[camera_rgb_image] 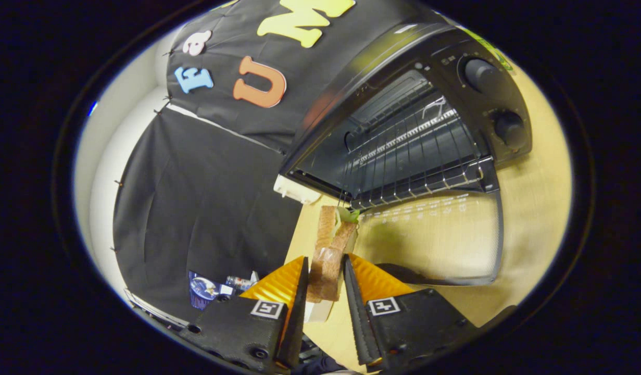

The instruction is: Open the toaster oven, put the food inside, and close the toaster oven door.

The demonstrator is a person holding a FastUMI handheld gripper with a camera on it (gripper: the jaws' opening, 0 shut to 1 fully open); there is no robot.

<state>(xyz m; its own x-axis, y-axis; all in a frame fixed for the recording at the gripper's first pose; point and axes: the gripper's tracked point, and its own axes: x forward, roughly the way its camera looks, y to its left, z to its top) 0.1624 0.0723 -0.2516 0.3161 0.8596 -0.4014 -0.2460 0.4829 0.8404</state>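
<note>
A sandwich [328, 250] with brown bread and a green leaf at its far end is clamped between my two fingers, so my gripper [325, 278] is shut on it. It hangs above the wooden table, pointing toward the black toaster oven [403, 120] just ahead. The oven's glass door [435, 239] is folded down flat and open. A wire rack [409, 156] shows inside the dark cavity. Two round knobs [484, 75] sit on the oven's right panel. The sandwich's far end is close to the left front corner of the open door.
The wooden table [533, 192] carries the oven. A white object [294, 190] sits at the oven's left front corner. Below the table's left edge lie a few small items [216, 286] on the floor.
</note>
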